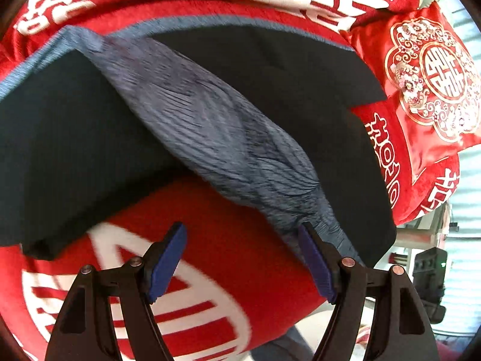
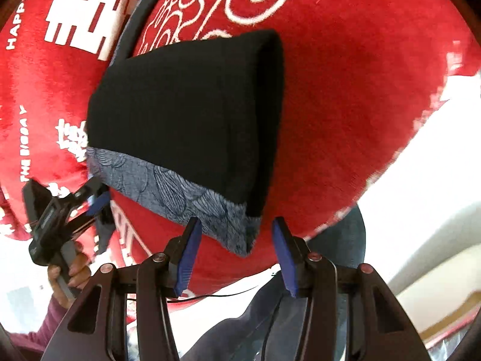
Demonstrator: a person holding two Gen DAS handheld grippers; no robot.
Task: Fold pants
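The pants [image 2: 186, 114] lie folded on a red bedspread: black cloth with a blue-grey patterned band [image 2: 180, 198] along the near edge. In the left wrist view the pants [image 1: 60, 138] show black with the patterned band [image 1: 210, 132] running diagonally. My left gripper [image 1: 240, 261] is open and empty, its right pad beside the band's near end. It also shows in the right wrist view [image 2: 96, 201] at the band's left corner. My right gripper [image 2: 236, 255] is open and empty, just in front of the band's right corner.
The red bedspread [image 2: 345, 90] with white characters covers the bed. A red embroidered pillow [image 1: 430, 90] lies at the far right of the left wrist view. The bed's edge and the person's legs [image 2: 330, 285] are close below my right gripper.
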